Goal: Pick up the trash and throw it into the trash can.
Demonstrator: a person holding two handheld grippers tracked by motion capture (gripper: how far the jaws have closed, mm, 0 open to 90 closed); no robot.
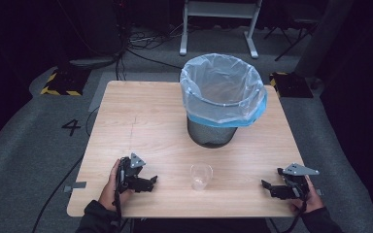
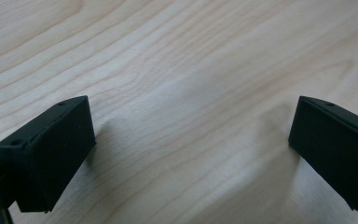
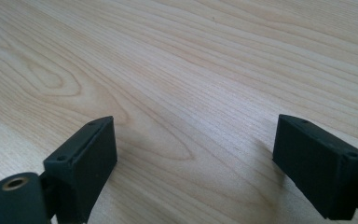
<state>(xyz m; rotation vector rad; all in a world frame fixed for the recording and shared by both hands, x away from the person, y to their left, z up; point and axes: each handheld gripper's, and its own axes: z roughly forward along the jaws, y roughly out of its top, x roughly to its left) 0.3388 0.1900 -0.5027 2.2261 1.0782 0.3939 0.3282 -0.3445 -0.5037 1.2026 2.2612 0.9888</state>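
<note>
- Resting low on the table, both grippers sit near its bottom edge, with bare wood across the frame's centre-left.
- One clear cup stands lower centre, between the left gripper and right gripper, apart from both.
- One lined bin stands above the cup.
- Both grippers gape wide, jaws holding nothing.

Bare table all round; bin blocks behind the cup.
</note>
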